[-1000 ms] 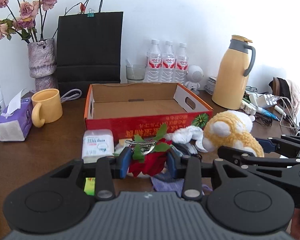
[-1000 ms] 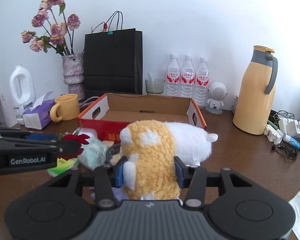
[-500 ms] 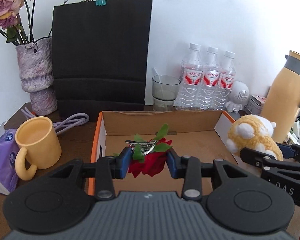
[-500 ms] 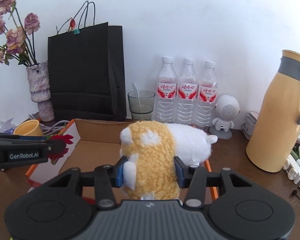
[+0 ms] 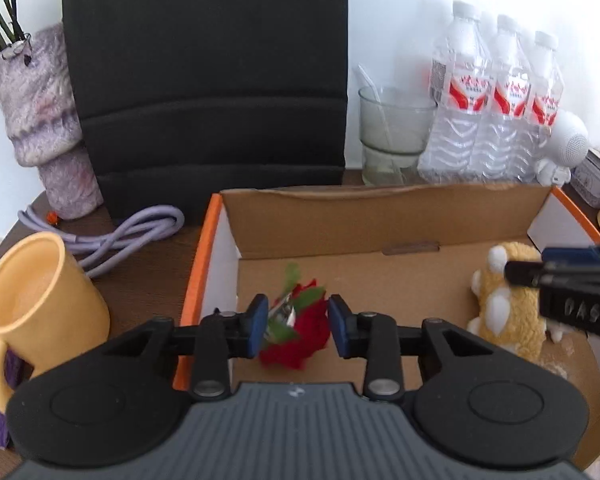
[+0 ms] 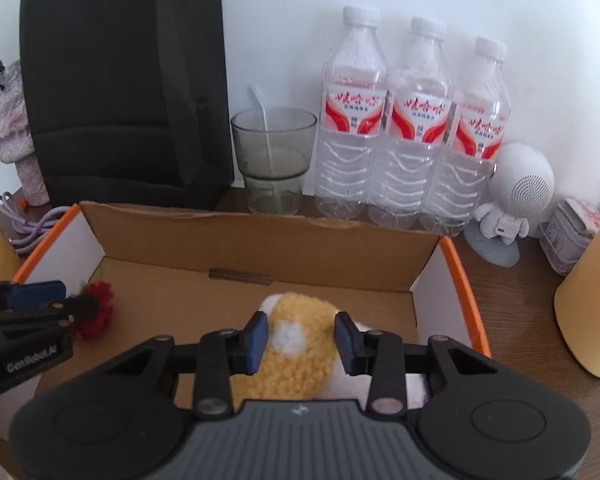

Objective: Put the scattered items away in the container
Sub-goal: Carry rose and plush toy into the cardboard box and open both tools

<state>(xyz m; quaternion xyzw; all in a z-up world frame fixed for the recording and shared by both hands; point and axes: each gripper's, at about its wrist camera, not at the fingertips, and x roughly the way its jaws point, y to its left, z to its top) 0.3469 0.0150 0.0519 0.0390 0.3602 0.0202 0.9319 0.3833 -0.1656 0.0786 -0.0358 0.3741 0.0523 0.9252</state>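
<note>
The cardboard box (image 5: 380, 216) with orange rims lies open below both grippers. My left gripper (image 5: 298, 324) is shut on a red artificial flower (image 5: 304, 336) with green leaves, held low over the box's left part. In the right wrist view the box (image 6: 260, 236) fills the middle. There my right gripper (image 6: 300, 338) holds a yellow and white plush toy (image 6: 296, 320) over the box's right part, its jaws closing on it. The left wrist view has the plush (image 5: 504, 320) at the right, under the right gripper (image 5: 540, 264). The left gripper (image 6: 66, 298) and flower (image 6: 98, 308) show at the left of the right wrist view.
A yellow mug (image 5: 40, 300) and a coiled purple cable (image 5: 120, 232) lie left of the box. Behind it stand a black bag (image 5: 204, 80), a vase (image 5: 44, 120), a glass (image 5: 392, 132) and three water bottles (image 6: 412, 120). A white robot figure (image 6: 516, 192), a tin (image 6: 572, 240) and a yellow flask (image 6: 592, 304) are to the right.
Both grippers have carried their loads forward from the table's front, over the box's near wall, and lowered them inside the box. The flower and the plush stay between the jaws.
</note>
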